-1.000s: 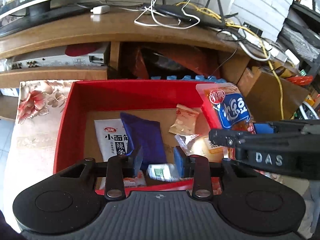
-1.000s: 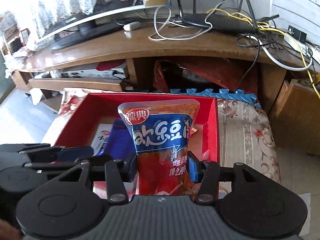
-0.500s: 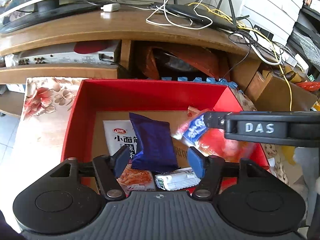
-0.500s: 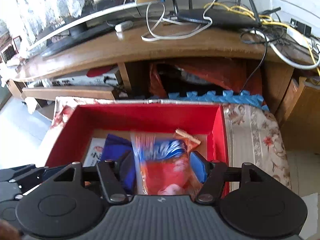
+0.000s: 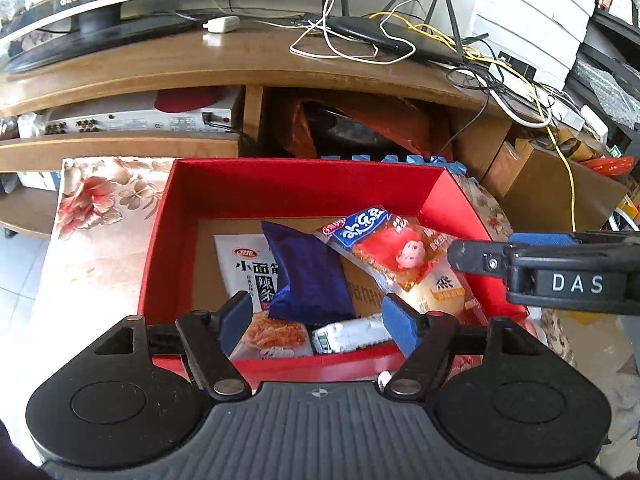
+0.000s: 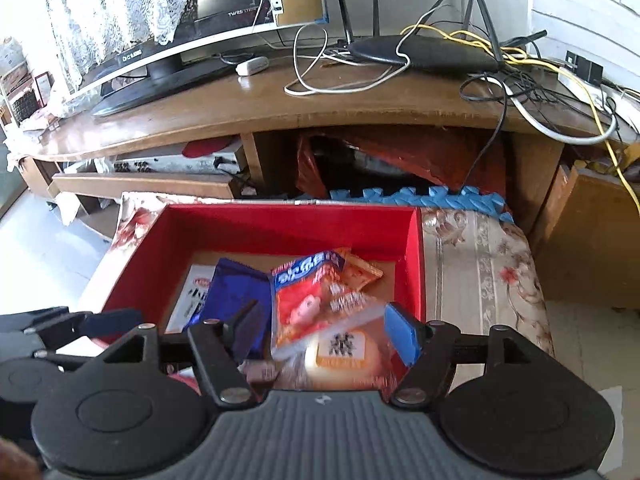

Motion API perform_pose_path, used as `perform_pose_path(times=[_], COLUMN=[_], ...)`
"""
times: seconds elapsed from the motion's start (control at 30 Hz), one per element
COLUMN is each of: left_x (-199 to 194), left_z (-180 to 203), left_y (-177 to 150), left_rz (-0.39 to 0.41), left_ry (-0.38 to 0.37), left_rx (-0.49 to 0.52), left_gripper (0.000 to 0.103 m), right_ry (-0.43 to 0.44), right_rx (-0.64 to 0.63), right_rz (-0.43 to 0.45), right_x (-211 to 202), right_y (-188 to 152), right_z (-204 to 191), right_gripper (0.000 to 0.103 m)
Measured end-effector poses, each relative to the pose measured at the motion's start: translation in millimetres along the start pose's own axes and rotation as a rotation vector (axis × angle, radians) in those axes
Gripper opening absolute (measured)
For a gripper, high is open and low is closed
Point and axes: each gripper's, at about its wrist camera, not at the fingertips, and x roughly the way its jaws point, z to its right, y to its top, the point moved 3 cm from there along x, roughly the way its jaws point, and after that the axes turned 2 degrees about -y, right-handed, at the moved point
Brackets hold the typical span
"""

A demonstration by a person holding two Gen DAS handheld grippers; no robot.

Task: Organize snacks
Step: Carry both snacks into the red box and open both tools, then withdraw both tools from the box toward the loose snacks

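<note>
Both grippers, left gripper (image 5: 314, 322) and right gripper (image 6: 324, 332), were opening, jaws spread, nothing pinched; red-and-blue plastic snack packet (image 5: 390, 250) lay released by the right wall of the red cardboard box (image 5: 280, 184); another snack was judged to be fetched next.

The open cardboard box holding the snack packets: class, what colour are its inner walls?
Red walls, with a plain brown cardboard floor. The left wrist view shows it best.

This is a lived-in home, most likely a living room. A television (image 6: 208, 8) stands on a long wooden TV stand (image 5: 200, 64) and is partly draped with a lace cloth (image 6: 104, 8). A router (image 6: 424, 54) sits there among tangled cables (image 5: 512, 92), with a media player (image 5: 132, 122) on the shelf below. A flowered cloth (image 6: 484, 268) covers the tabletop in front.
</note>
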Motion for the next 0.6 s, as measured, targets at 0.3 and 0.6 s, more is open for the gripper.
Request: perform_pose_path(times=[0.3, 0.6], left_x=[-12.4, -22.0], left_z=[6.3, 6.2], left_y=[-16.6, -29.4], left_rz=[0.004, -0.004], left_ry=[0.027, 0.022], left_rx=[0.063, 0.063], left_gripper=[0.081, 0.081], right_ry=[-0.002, 0.011], right_rx=[-0.003, -0.001], right_rz=[-0.022, -0.033], right_x=[-16.1, -29.4], right_y=[-27.2, -47.0], right_z=[-2.7, -8.4], right_gripper=[0.067, 0.068])
